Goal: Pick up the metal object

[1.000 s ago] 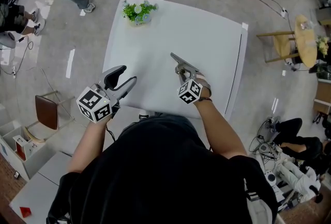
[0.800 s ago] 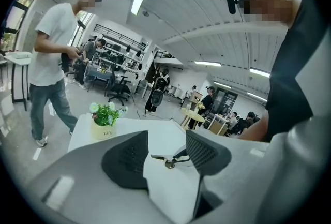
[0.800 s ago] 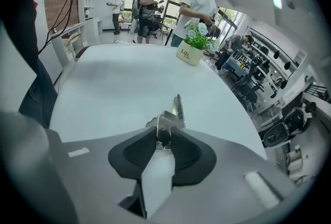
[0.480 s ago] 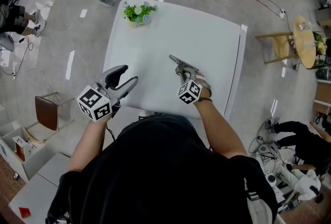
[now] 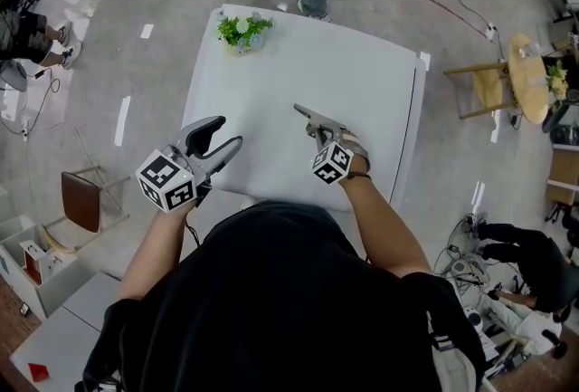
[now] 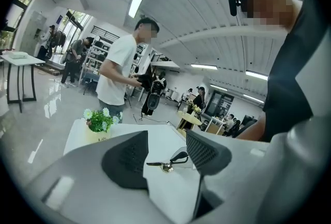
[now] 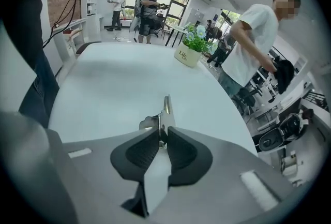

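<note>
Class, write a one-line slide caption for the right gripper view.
Right claw shut on the metal object over the white table, potted plant beyond.

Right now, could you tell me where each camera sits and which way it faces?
Head view: on the person's head, looking steeply down at the white table; torso, forearms, left claw, right claw show.
Left gripper view: on the open left claw, facing across the table to the metal object; torso at right.
Right gripper view: on the right claw, shut on that object, facing the potted plant; torso at left.
Shared: all three show the plant.
</note>
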The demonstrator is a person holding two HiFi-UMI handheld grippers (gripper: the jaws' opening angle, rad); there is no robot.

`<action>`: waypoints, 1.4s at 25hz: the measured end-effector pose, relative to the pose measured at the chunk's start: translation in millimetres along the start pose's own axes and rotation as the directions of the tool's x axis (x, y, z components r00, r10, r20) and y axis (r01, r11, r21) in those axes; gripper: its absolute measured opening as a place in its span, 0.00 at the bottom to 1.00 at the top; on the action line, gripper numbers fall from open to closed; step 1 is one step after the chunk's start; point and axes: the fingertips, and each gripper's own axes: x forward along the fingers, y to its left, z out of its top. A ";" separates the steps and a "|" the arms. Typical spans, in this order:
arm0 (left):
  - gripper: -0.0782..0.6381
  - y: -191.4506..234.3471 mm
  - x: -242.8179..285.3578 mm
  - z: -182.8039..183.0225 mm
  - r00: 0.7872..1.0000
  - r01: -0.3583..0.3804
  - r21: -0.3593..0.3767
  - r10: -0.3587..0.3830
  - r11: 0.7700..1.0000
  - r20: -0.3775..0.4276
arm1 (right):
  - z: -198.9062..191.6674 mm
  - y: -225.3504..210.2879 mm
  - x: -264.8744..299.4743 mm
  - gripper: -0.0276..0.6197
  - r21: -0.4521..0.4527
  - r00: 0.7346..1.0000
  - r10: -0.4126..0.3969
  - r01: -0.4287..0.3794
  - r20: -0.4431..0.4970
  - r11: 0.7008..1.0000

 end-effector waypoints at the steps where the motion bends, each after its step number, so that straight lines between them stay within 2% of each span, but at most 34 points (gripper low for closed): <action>1: 0.42 -0.1 -0.5 0.8 1.000 -0.001 0.000 0.001 1.000 0.001 | 0.3 -0.7 0.1 0.14 -0.003 1.000 -0.001 0.001 -0.001 1.000; 20: 0.42 -2.2 -3.2 11.7 1.000 -0.010 0.014 0.010 1.000 0.009 | 3.0 -22.8 -6.2 0.10 -0.035 0.999 -0.039 0.039 0.004 0.999; 35: 0.42 -3.2 -4.5 10.1 1.000 -0.012 0.008 0.012 1.000 0.006 | -0.2 -28.8 -9.9 0.08 0.003 0.999 -0.036 0.036 -0.017 0.999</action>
